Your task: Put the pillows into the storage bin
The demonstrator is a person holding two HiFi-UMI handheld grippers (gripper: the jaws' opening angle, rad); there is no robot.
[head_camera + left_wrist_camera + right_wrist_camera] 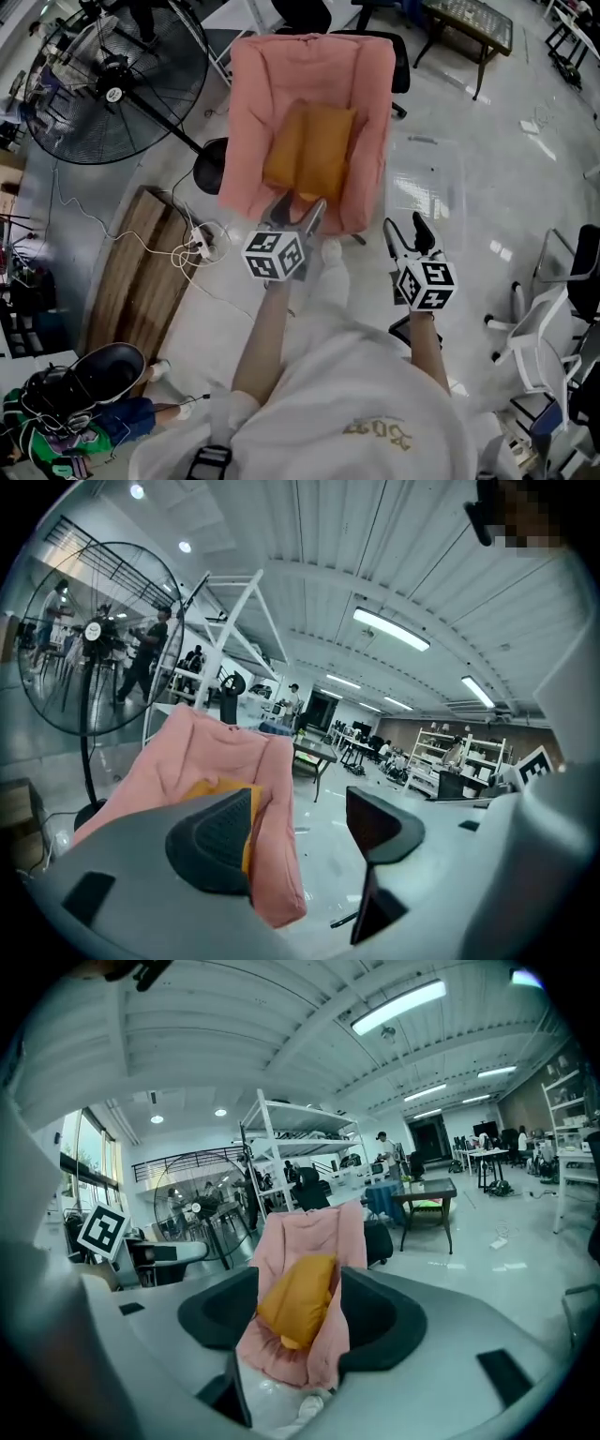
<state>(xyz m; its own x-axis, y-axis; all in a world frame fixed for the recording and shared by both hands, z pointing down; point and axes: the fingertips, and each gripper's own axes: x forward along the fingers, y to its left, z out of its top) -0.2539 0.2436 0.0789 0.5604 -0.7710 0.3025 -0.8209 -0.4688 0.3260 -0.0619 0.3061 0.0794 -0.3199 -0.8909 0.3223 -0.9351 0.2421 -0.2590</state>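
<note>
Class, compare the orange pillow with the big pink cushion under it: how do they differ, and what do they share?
Colour: the orange pillow is mustard-orange; the pink cushion is pale pink.
Size: the orange pillow is far smaller than the pink cushion.
Position: the orange pillow lies on top, in the middle; the pink cushion is underneath, its sides rising around it.
Shared: both look soft, and neither is in the clear storage bin.

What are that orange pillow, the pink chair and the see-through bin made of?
Orange pillow: probably soft matte fabric; it sags and creases.
Pink padded chair: plush matte cloth, by its soft folds and puffy edges.
See-through storage bin: likely hard glossy plastic; the floor shows through it and light glares off it.
</note>
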